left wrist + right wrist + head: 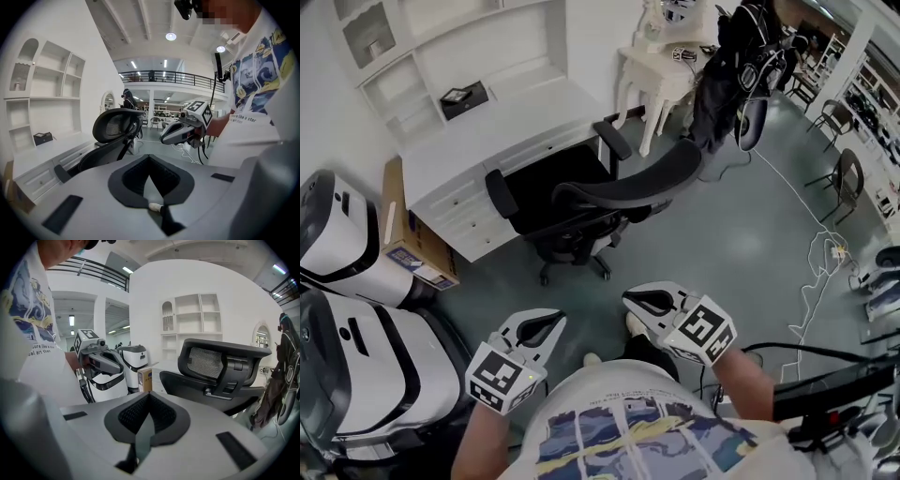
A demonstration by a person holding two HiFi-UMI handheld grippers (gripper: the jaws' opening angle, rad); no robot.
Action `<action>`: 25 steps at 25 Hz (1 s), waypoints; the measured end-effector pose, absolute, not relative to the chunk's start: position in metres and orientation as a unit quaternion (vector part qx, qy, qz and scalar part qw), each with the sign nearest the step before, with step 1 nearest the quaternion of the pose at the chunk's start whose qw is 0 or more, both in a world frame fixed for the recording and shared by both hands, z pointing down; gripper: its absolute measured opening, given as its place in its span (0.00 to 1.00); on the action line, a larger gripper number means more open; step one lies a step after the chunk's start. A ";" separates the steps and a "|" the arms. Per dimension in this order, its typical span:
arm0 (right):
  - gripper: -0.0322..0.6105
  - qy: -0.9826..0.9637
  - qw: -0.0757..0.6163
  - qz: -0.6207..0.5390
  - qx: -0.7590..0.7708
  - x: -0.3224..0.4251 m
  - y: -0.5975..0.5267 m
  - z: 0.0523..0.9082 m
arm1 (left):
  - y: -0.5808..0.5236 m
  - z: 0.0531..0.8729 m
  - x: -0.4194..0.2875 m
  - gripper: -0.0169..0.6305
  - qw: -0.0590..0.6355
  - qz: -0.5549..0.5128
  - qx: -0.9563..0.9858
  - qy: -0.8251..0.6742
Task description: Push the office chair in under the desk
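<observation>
Office chair (623, 187) | head view: castor base (572, 267) | gripper views: mesh backrest (208, 363)

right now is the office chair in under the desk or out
Mostly out: the office chair has its base and backrest out in front of the desk, with only its seat at the opening.

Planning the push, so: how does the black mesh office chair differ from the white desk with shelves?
The black mesh office chair is dark and curved; the white desk is pale and boxy. The chair rests on a wheeled base; the desk on a drawer unit. Both stand on the grey floor.
</observation>
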State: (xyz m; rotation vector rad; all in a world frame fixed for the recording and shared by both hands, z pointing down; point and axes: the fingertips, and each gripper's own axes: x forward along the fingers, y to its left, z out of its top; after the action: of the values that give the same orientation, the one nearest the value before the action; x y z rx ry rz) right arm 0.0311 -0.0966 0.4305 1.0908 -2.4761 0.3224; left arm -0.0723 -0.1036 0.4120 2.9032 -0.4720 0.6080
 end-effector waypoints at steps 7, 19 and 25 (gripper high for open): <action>0.09 -0.887 0.209 0.116 0.394 0.032 -0.096 0.438 | -0.104 0.418 -0.068 0.05 0.069 0.204 0.965 -0.152; 0.09 -0.888 0.213 0.127 0.387 0.027 -0.098 0.442 | -0.110 0.429 -0.065 0.05 0.074 0.212 0.964 -0.144; 0.09 -0.887 0.216 0.131 0.386 0.029 -0.099 0.444 | -0.112 0.433 -0.062 0.05 0.075 0.217 0.963 -0.138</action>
State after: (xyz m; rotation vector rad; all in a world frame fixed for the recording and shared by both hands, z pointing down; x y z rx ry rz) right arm 0.0288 -0.0989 0.4437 1.0712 -2.4594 0.3625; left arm -0.0625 -0.1122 0.4328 2.8902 -0.4140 0.6505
